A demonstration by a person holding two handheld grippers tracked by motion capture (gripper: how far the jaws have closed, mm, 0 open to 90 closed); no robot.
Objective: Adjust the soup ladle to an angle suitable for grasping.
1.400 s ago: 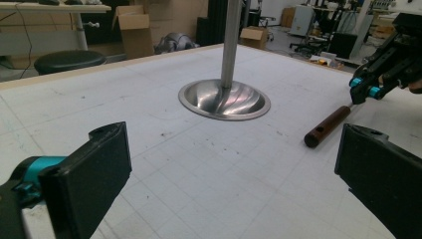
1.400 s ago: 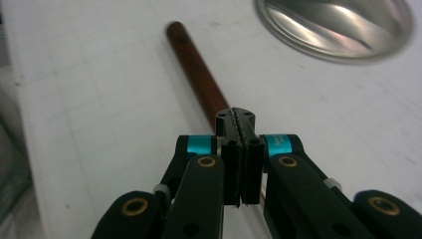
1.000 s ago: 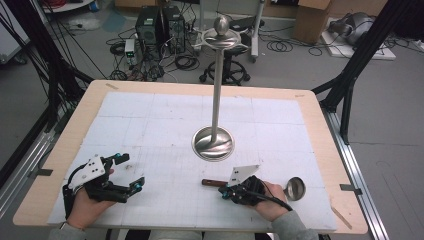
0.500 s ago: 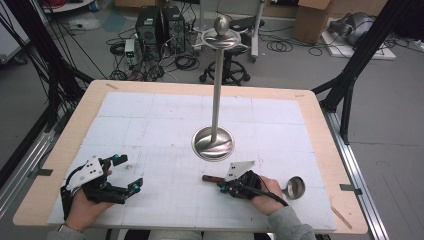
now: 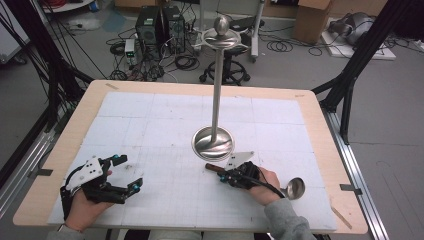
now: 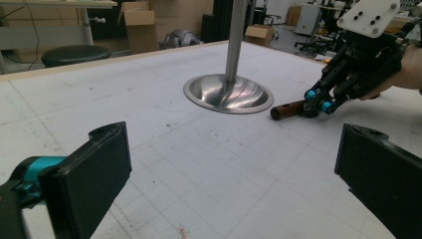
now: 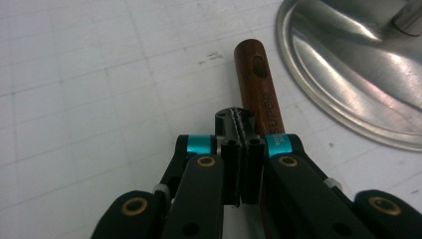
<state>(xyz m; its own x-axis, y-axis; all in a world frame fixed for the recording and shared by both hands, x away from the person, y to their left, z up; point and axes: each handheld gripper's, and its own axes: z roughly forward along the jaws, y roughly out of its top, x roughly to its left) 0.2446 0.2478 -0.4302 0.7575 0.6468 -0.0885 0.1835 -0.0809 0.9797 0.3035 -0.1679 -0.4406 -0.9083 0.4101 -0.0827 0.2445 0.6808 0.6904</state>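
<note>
Overhead plus two low table-level close-ups

The one piece of lettering stands on the round reddish-brown wooden handle [image 7: 259,94] lying on the table, seen in the right gripper view; it runs lengthwise along the wood, just below the oval hole near the handle's end, dark on brown. The letters are too blurred to spell out with any certainty; the closed black jaws also cover the lower end of the line.
</note>
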